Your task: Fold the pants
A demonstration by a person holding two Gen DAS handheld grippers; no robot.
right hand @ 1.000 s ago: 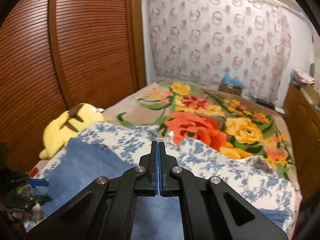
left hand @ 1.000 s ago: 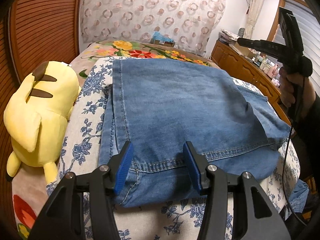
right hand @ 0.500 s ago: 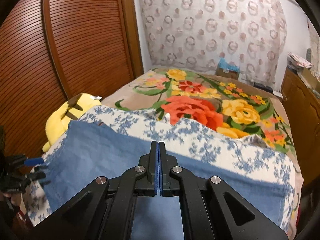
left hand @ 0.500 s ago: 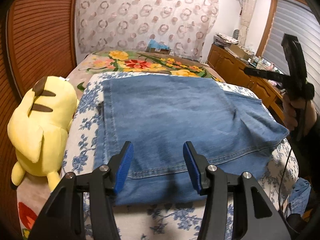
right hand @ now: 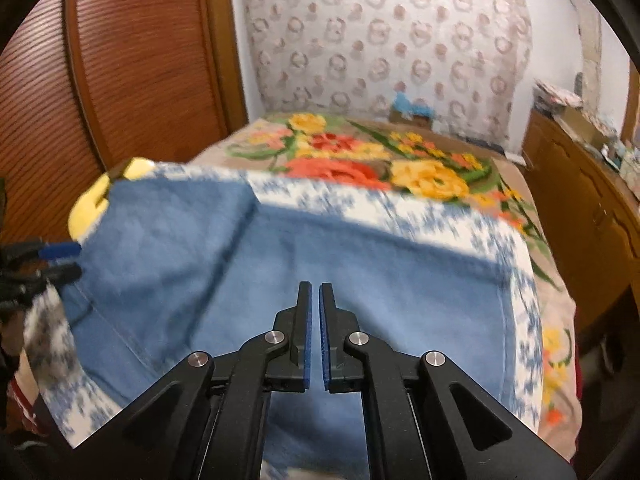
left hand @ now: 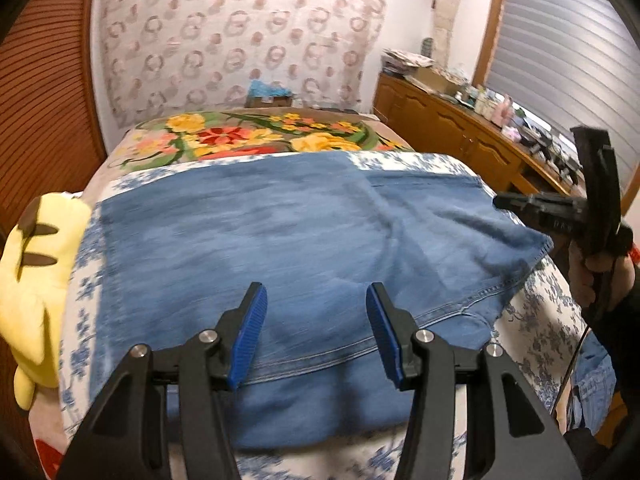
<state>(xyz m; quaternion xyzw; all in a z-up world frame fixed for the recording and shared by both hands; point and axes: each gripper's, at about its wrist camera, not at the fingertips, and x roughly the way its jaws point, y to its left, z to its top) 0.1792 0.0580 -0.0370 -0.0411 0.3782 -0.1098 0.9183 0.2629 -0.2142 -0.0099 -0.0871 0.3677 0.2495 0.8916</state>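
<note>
The blue denim pants (left hand: 288, 248) lie folded flat on the blue-and-white floral cover of the bed (left hand: 536, 312); they also fill the middle of the right wrist view (right hand: 360, 280). My left gripper (left hand: 314, 300) is open and empty, raised above the near hem of the pants. My right gripper (right hand: 315, 300) hovers above the pants with its jaws a narrow slit apart, holding nothing. It also shows at the right of the left wrist view (left hand: 498, 202), beyond the pants' right edge.
A yellow plush toy (left hand: 36, 272) lies at the bed's left edge. A flowered blanket (left hand: 256, 138) covers the far end of the bed. A wooden dresser (left hand: 460, 136) with clutter stands at the right. A ribbed wooden door (right hand: 100, 80) is at the left.
Both grippers have pulled back and up from the pants. The right gripper's jaws, pressed shut before, now stand a small slit apart. The pants have not moved.
</note>
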